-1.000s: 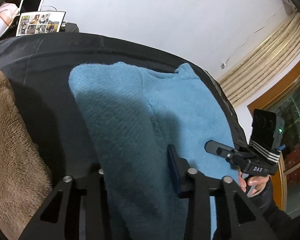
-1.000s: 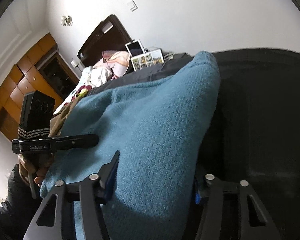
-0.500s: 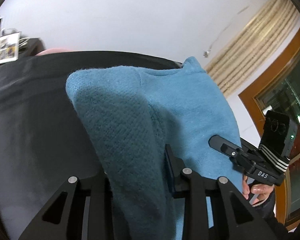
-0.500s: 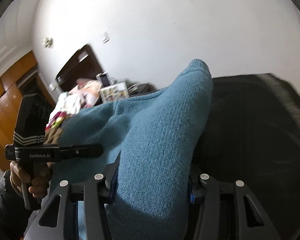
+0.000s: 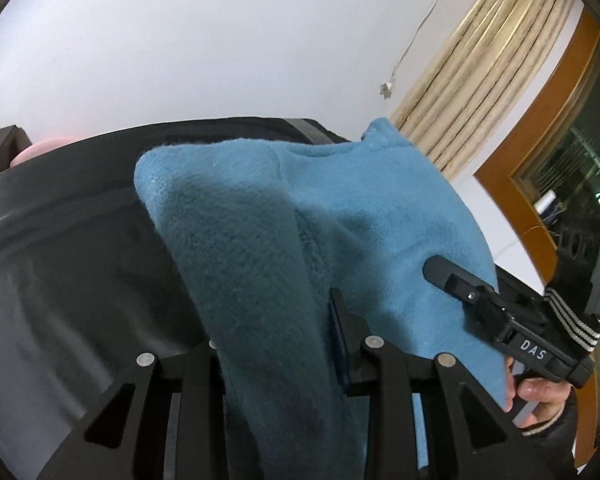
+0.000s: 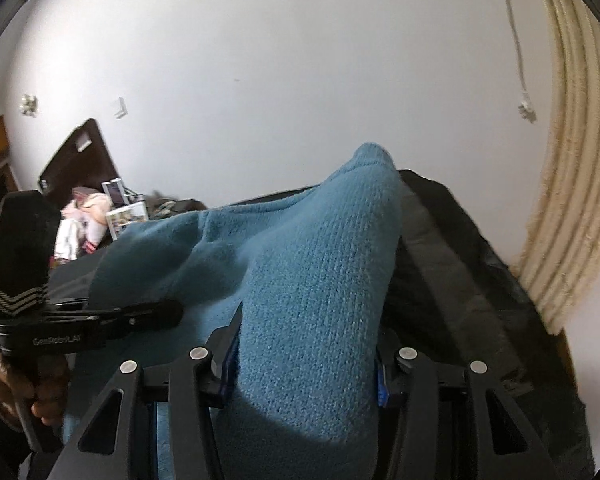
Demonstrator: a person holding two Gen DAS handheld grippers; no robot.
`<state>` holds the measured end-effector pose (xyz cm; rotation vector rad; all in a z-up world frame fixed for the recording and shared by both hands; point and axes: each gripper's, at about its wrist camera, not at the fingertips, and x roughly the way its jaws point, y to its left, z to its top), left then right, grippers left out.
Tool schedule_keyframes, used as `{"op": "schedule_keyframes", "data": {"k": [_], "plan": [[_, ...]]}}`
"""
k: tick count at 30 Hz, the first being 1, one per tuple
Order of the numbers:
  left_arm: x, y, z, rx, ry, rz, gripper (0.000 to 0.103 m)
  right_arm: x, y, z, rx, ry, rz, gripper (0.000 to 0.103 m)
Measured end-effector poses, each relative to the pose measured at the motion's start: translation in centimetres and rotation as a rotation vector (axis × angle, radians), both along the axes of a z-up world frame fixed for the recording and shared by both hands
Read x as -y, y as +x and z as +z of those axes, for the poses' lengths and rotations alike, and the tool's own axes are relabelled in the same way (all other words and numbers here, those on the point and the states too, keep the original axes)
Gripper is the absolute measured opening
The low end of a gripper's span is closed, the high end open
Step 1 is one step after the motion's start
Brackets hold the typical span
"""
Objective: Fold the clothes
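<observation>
From the left wrist, the left gripper (image 5: 276, 344) is pinching the blue sweater (image 5: 340, 216) and has been lifting it off the black bed (image 5: 80, 216); more wall is showing now, so a fold is likely happening.

From the right wrist, the right gripper (image 6: 306, 360) is pinching the sweater's other side above the bed. The sweater's bottom edge is being hidden.
</observation>
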<state>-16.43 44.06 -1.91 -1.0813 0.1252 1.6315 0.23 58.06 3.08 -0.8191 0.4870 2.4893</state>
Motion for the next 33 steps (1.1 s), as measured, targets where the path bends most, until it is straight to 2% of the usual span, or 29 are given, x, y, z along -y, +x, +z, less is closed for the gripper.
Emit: {"op": "schedule_keyframes", "data": {"k": [3, 7, 10, 11, 13, 15, 18, 20, 22, 25, 28, 31, 33], "plan": [[-2.1, 0.6, -0.6, -0.026, -0.018, -0.005, 0.033, -0.8, 0.0, -0.8, 0.027, 0.015, -0.015, 0.051], [-2.7, 1.1, -1.1, -0.078, -0.050, 0.001, 0.037, -1.5, -0.6, -1.5, 0.059, 0.017, -0.028, 0.051], [-2.4, 1.1, -1.3, -0.096, -0.066, 0.019, 0.049, -1.2, -1.4, -1.9, 0.084, 0.038, -0.034, 0.052], [-2.1, 1.0, -1.3, -0.097, -0.069, 0.025, 0.055, -1.1, -1.4, -1.9, 0.088, 0.040, -0.035, 0.055], [-1.4, 0.9, -1.0, -0.107, -0.070, 0.039, 0.058, -1.0, -1.2, -1.7, 0.104, 0.061, -0.042, 0.061], [-0.4, 1.0, -0.2, -0.142, -0.061, 0.060, 0.060, 0.4, -0.6, -0.8, 0.115, 0.142, -0.060, 0.072], [1.5, 1.3, 1.4, -0.220, -0.040, 0.100, 0.062, 3.4, 1.4, 0.9, 0.120, 0.326, -0.089, 0.079], [3.3, 2.1, 2.8, -0.264, 0.006, 0.109, 0.065, 5.2, 2.9, 1.7, 0.122, 0.384, -0.075, 0.081], [4.7, 3.8, 3.5, -0.298, 0.035, 0.075, 0.069, 6.8, 4.5, 2.2, 0.136, 0.421, -0.060, 0.081], [6.3, 7.1, 4.0, -0.361, 0.060, -0.007, 0.074, 8.3, 6.8, 2.2, 0.147, 0.401, -0.038, 0.081], [6.3, 10.1, 2.7, -0.414, 0.025, -0.092, 0.075, 9.2, 8.4, 1.6, 0.161, 0.352, -0.019, 0.081], [5.3, 10.8, 0.7, -0.433, -0.025, -0.099, 0.075, 10.3, 8.8, 0.6, 0.209, 0.365, 0.008, 0.081], [5.1, 10.4, -0.3, -0.417, -0.053, -0.080, 0.075, 11.0, 9.0, -0.1, 0.242, 0.374, 0.026, 0.081]]}}
